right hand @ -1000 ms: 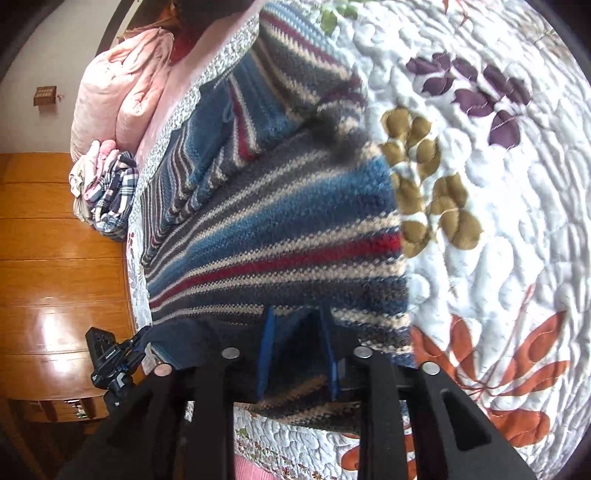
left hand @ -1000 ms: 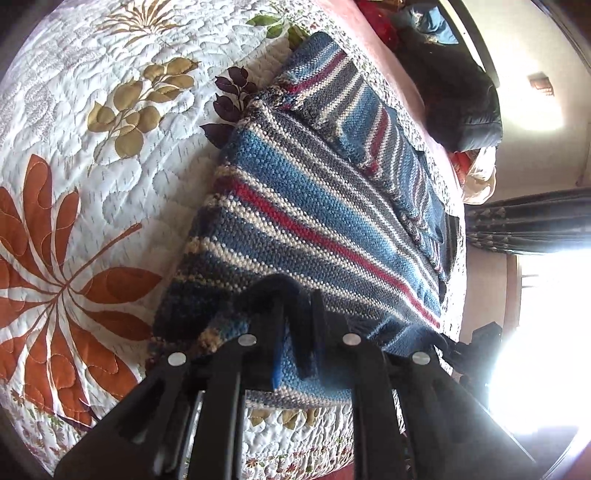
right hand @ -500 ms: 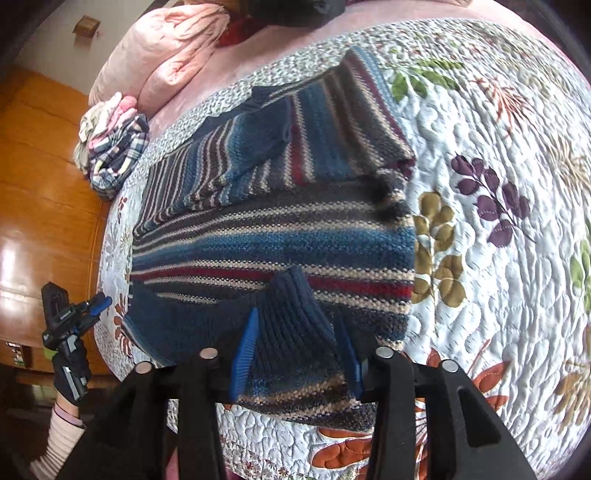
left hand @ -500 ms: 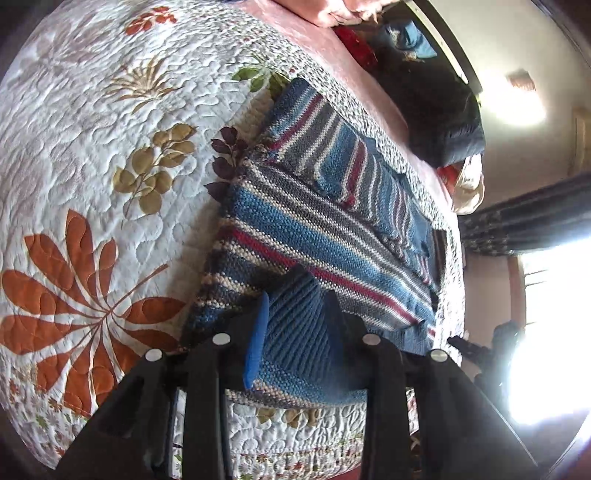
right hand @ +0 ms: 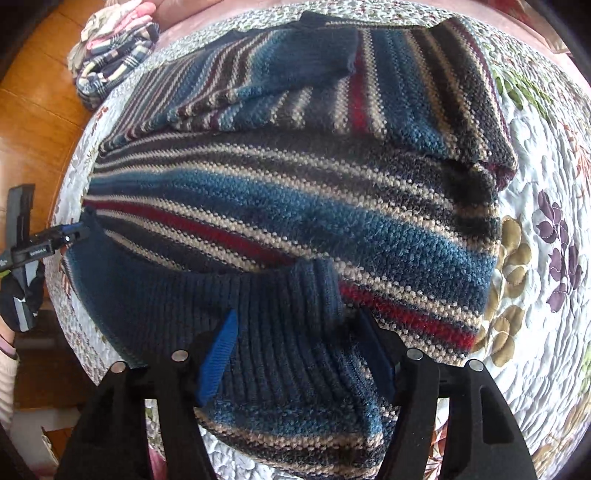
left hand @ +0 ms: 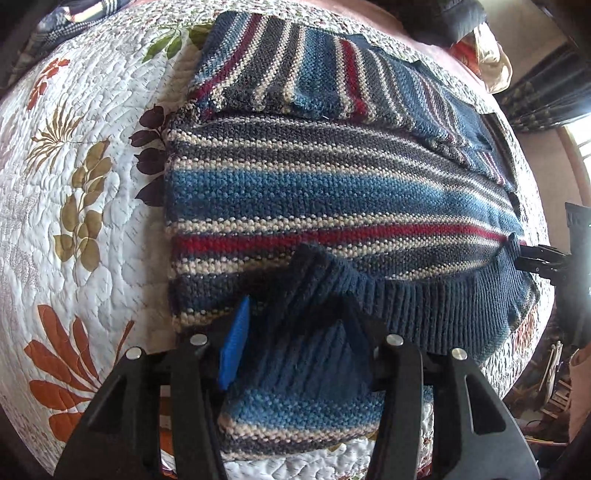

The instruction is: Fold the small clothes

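A knitted sweater (left hand: pixel 332 192) (right hand: pixel 295 206) with blue, grey, cream and red stripes lies flat on a quilted bedspread (left hand: pixel 92 147) (right hand: pixel 546 332). Its sleeves are folded across the upper part. The dark blue ribbed hem (left hand: pixel 443 306) (right hand: pixel 166 295) is turned up over the lower stripes. My left gripper (left hand: pixel 299 332) stands open, with the bunched hem lying between its spread fingers. My right gripper (right hand: pixel 299 343) is open the same way at the hem's other end. Each gripper shows at the other view's edge, the right gripper (left hand: pixel 543 258) and the left gripper (right hand: pixel 48 243).
A pile of plaid and pink clothes (right hand: pixel 110 62) sits at the bed's far corner above a wooden floor (right hand: pixel 37 122). A dark jacket (left hand: pixel 443 14) lies beyond the sweater, and dark curtains (left hand: pixel 546 99) hang beside a bright window. The bed edge runs just below the hem.
Both grippers carried the hem up over the sweater's lower stripes. Their jaws have widened step by step around the fabric. The cameras now sit closer over the garment.
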`<state>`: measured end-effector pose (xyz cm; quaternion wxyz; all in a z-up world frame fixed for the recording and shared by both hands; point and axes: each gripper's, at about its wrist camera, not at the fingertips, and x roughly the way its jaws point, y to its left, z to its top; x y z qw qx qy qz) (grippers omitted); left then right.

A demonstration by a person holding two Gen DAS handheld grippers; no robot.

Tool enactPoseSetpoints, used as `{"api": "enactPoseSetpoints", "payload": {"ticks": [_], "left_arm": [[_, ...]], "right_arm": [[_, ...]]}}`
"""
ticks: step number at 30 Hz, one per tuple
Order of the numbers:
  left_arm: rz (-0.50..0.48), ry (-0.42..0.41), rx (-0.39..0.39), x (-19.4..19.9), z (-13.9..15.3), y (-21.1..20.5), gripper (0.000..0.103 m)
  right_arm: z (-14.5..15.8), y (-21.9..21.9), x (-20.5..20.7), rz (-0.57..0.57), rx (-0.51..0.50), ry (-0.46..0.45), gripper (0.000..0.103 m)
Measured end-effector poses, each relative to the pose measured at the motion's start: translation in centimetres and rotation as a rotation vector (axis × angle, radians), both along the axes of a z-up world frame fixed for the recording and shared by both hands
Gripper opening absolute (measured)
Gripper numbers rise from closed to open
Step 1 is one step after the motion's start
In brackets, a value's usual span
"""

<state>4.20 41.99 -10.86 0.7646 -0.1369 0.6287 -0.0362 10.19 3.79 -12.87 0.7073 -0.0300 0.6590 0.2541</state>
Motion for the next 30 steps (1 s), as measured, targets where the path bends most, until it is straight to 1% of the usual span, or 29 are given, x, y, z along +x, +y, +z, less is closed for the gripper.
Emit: {"api": "enactPoseSetpoints", "payload": {"ticks": [1, 2, 3, 4, 5, 6, 7, 9, 10, 13, 18, 23, 26, 30], "left_arm": [[-0.01, -0.004, 0.009, 0.0, 0.0, -0.1, 0.048], [-0.019, -0.006, 0.018, -0.1, 0.1, -0.3, 0.048], [-0.027, -0.009, 0.026, -0.2, 0.2, -0.5, 0.045], [-0.034, -0.011, 0.03, -0.3, 0.2, -0.6, 0.037], [-0.044, -0.009, 0.038, -0.4, 0.2, -0.9, 0.033], [-0.056, -0.01, 0.042, -0.5, 0.3, -1.2, 0.024], [-0.066, -0.014, 0.046, -0.7, 0.4, -1.5, 0.016], [-0.084, -0.021, 0.073, -1.2, 0.8, -1.9, 0.009], [-0.085, -0.029, 0.093, -1.4, 1.0, -2.2, 0.009], [-0.078, -0.074, 0.107, -2.6, 2.3, -2.7, 0.008], [-0.055, -0.168, 0.098, -5.2, 5.0, -3.1, 0.008], [-0.017, -0.25, 0.122, -7.0, 7.3, -3.2, 0.008], [0.011, -0.307, 0.136, -6.6, 9.1, -3.1, 0.008], [0.03, -0.4, 0.171, -4.1, 12.0, -3.5, 0.008]], "right_arm": [[0.0, 0.2, -0.2, 0.011, -0.018, -0.02, 0.061], [0.1, 0.3, -0.5, 0.022, -0.034, -0.038, 0.052], [0.3, 0.4, -0.7, 0.033, -0.046, -0.052, 0.046], [0.4, 0.4, -0.9, 0.038, -0.052, -0.062, 0.035], [0.5, 0.3, -1.1, 0.042, -0.044, -0.063, 0.025], [0.7, 0.4, -1.3, 0.046, -0.041, -0.066, 0.019], [0.8, 0.4, -1.6, 0.052, -0.043, -0.075, 0.017], [1.2, 0.1, -2.0, 0.063, -0.035, -0.091, 0.016], [1.4, -0.1, -2.3, 0.059, -0.028, -0.101, 0.014], [2.1, -0.5, -3.0, 0.01, 0.023, -0.107, 0.011], [4.3, -2.4, -4.8, -0.044, 0.148, -0.127, 0.011], [6.1, -3.7, -5.6, -0.098, 0.195, -0.163, 0.01], [7.9, -3.7, -5.0, -0.117, 0.215, -0.204, 0.01], [11.3, -3.7, -2.8, -0.14, 0.242, -0.275, 0.01]]}}
